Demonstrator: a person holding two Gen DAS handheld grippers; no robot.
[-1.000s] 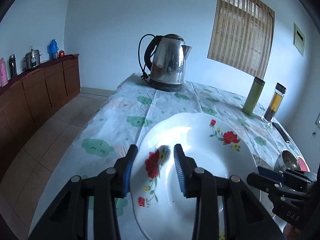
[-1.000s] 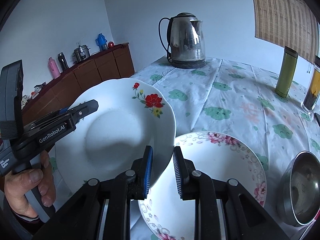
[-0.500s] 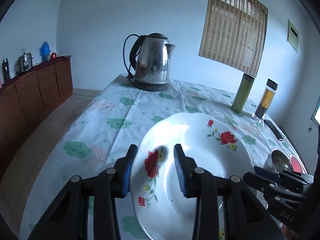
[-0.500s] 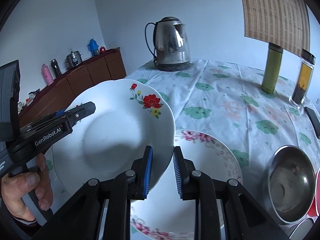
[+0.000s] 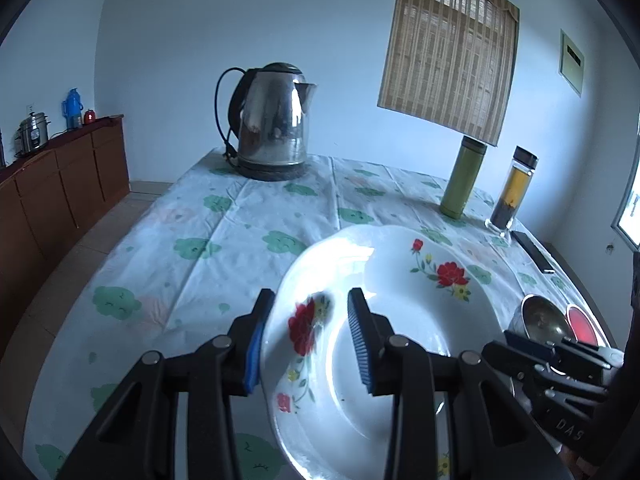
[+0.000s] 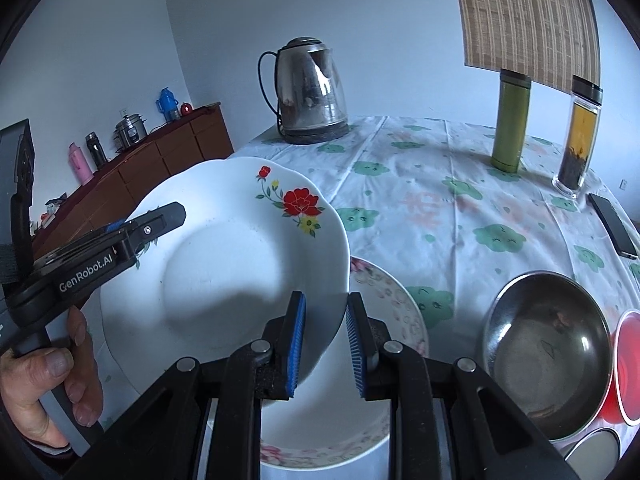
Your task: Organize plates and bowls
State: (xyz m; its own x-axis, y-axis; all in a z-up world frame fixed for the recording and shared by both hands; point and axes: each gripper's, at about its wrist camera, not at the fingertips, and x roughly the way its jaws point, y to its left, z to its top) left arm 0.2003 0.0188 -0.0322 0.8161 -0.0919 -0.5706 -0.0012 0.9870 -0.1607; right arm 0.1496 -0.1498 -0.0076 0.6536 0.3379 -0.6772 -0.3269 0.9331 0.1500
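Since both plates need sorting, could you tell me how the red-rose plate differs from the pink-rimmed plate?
The red-rose plate is held off the table, tilted, by both grippers; the pink-rimmed plate lies flat on the tablecloth. The red-rose plate has separate flower sprigs on a wavy rim; the pink-rimmed plate has a continuous patterned band. Both are white.

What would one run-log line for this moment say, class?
left gripper: shut on rose plate rim | right gripper: shut on opposite rim | plate: lifted, tilted, above pink plate | steel bowl: on table

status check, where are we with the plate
Both hand-held grippers, left and right, clamped on the red-flower plate rim. Plate lifted, tilted. Pink-patterned plate below; steel bowl close alongside.
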